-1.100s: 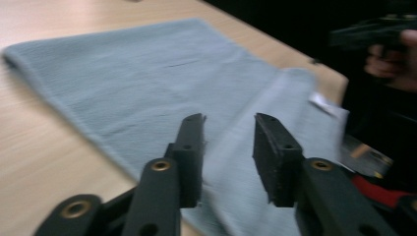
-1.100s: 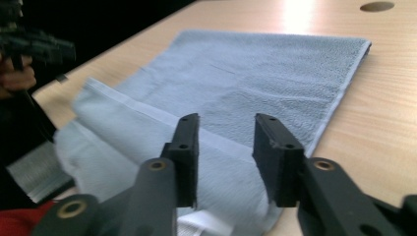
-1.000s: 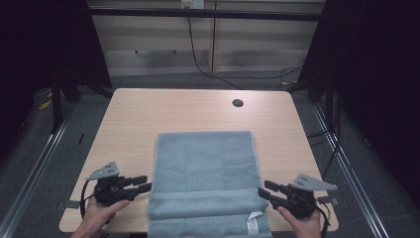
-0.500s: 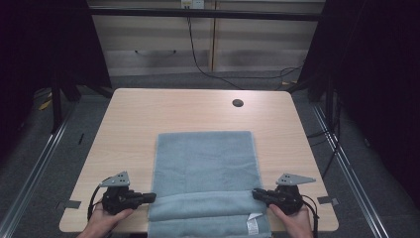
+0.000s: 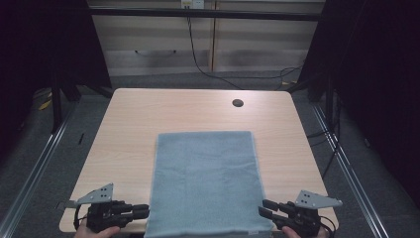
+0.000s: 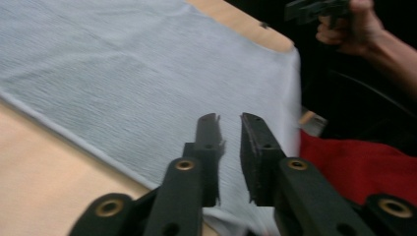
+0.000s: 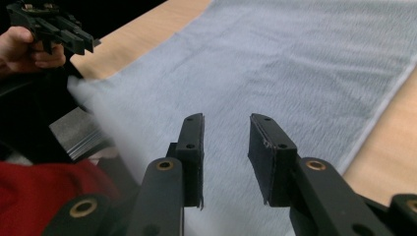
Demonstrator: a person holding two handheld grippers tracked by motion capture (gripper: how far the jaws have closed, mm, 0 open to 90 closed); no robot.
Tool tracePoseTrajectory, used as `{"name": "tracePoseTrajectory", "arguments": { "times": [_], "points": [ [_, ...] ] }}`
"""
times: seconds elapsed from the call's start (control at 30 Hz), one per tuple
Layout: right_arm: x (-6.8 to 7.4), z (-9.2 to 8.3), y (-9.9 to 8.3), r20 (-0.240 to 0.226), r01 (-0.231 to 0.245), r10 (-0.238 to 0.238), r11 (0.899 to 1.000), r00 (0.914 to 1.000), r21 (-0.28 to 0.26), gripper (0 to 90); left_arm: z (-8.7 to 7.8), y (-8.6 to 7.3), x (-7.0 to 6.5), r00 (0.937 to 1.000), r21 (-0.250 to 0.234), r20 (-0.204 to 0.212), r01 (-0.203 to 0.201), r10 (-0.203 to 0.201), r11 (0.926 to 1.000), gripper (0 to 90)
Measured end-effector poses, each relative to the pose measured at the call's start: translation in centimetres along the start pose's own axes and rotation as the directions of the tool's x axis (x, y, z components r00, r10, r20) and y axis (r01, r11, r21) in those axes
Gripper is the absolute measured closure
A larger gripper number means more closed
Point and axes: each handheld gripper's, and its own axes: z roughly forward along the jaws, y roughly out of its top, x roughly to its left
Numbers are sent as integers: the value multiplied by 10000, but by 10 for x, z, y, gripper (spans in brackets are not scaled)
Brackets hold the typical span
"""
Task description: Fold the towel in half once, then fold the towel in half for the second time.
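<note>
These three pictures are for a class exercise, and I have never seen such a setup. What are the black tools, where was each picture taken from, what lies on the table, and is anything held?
No machine is at work: a person holds a hand tool with two black jaws in each hand. The high view looks down from above the person's side of the light wooden table. There the left gripper sits at bottom left and the right gripper at bottom right. The other two pictures come from cameras riding on each tool, looking along its own jaws. A grey-blue terry towel lies spread flat on the table, its near edge at the table's front. Both pairs of jaws have just been opening; the towel lies behind them, and nothing is gripped.
</note>
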Motion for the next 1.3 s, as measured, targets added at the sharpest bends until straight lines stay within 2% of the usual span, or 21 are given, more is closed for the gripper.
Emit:
{"name": "tracePoseTrajectory", "arguments": {
  "times": [0.1,0.13,0.17,0.2,0.23,0.3,0.37,0.47,0.53,0.6,0.73,0.8,0.9,0.93,1.0,1.03,1.07,1.13,1.23,1.27,1.3],
  "points": [
    [-11,17,9,120,120,-122,9997,9999,192,665,13,12,20,9982,143,-570,171,-162,9998,662],
    [-17,25,12,191,145,-150,9996,9997,232,655,13,12,20,9982,143,-570,171,-162,9998,652],
    [-25,38,17,244,168,-175,9995,9995,282,652,22,18,32,9961,180,-750,482,-467,9987,636],
    [-32,50,22,247,131,-140,9993,9996,353,644,36,28,48,9910,421,-1227,582,-527,9974,635],
    [-38,59,25,332,104,-117,9992,9994,385,640,44,34,56,9884,554,-1396,678,-595,9962,628],
    [-53,85,34,468,153,-184,9976,9987,672,642,61,46,68,9850,913,-1699,451,-291,9948,620],
    [-62,104,40,657,146,-210,9952,9976,972,636,77,53,77,9750,1115,-2218,409,-152,9929,615],
    [-73,129,44,875,210,-349,9877,9956,1550,628,96,56,85,9635,1496,-2678,389,27,9880,608],
    [-77,137,40,963,23,-205,9827,9951,1852,630,100,52,85,9621,1506,-2717,200,220,9884,613],
    [-75,136,36,984,-151,-26,9838,9951,1785,630,97,50,82,9638,1580,-2650,140,288,9873,614],
    [-59,127,26,867,-44,-125,9813,9962,1927,633,88,39,70,9699,1584,-2413,60,328,9874,628],
    [-46,120,22,742,320,-499,9737,9960,2256,645,83,33,61,9740,1721,-2230,-16,406,9851,629],
    [-38,115,18,540,334,-474,9711,9974,2363,644,77,27,50,9756,1947,-2128,-126,547,9808,629],
    [-27,108,13,401,290,-408,9649,9984,2611,639,73,24,42,9791,2056,-1970,-83,497,9786,629],
    [-22,106,15,204,552,-635,9581,9978,2812,617,69,23,40,9842,2185,-1643,-284,655,9754,602],
    [-21,104,18,213,668,-758,9572,9969,2815,607,66,25,44,9839,2049,-1661,-317,667,9783,595],
    [-25,102,24,307,786,-894,9631,9955,2573,592,62,31,52,9814,1673,-1874,-95,412,9859,594],
    [-43,99,42,775,728,-887,9796,9930,1874,575,58,41,67,9751,1204,-2217,195,78,9925,579],
    [-84,101,64,1771,192,-420,9915,9833,1290,535,55,55,98,9584,720,-2837,537,-311,9960,554],
    [-97,104,68,1857,29,-254,9927,9823,1203,534,57,60,115,9557,579,-2877,818,-619,9950,541],
    [-97,104,68,1857,29,-254,9927,9823,1203,534,57,60,115,9557,579,-2877,818,-619,9950,528]
  ]
}}
